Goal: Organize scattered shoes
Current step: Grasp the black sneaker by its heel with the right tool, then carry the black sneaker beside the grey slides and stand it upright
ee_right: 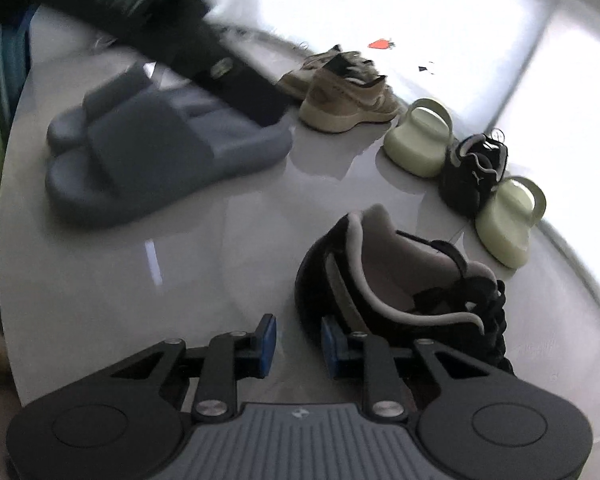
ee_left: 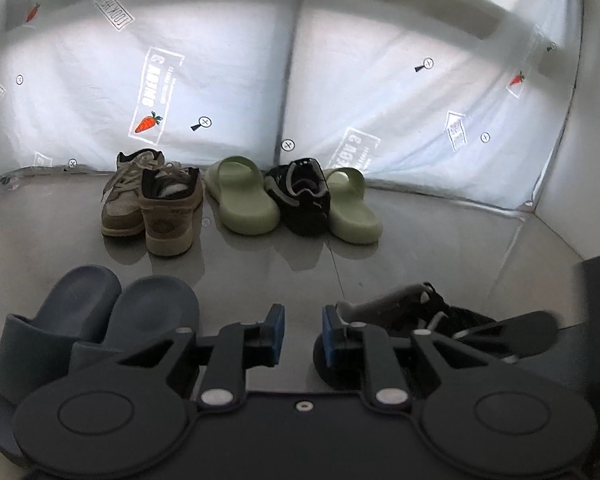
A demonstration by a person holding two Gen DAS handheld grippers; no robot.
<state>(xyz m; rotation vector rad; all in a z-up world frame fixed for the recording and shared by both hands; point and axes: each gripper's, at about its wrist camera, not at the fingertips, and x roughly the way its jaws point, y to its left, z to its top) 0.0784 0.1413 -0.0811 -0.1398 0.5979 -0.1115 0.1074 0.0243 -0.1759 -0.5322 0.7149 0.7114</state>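
On a glossy grey floor a row stands at the back: two tan sneakers (ee_left: pixel 156 200), a green slide (ee_left: pixel 242 196), a black sneaker (ee_left: pixel 302 196) and a second green slide (ee_left: pixel 352 208). Two blue-grey slides (ee_left: pixel 96 320) lie side by side near my left gripper (ee_left: pixel 303 334), which is open and empty. A second black sneaker (ee_left: pixel 416 312) lies just right of it. In the right wrist view my right gripper (ee_right: pixel 299 346) is open and empty, its right finger close to that black sneaker's heel (ee_right: pixel 384 276). The blue-grey slides (ee_right: pixel 156 148) lie to its left.
A white printed sheet (ee_left: pixel 220 80) hangs as a backdrop behind the row. A blurred dark arm (ee_right: pixel 204 56) crosses the upper left of the right wrist view. The tan sneakers (ee_right: pixel 344 92), green slides (ee_right: pixel 420 140) and black sneaker (ee_right: pixel 472 168) line the far right.
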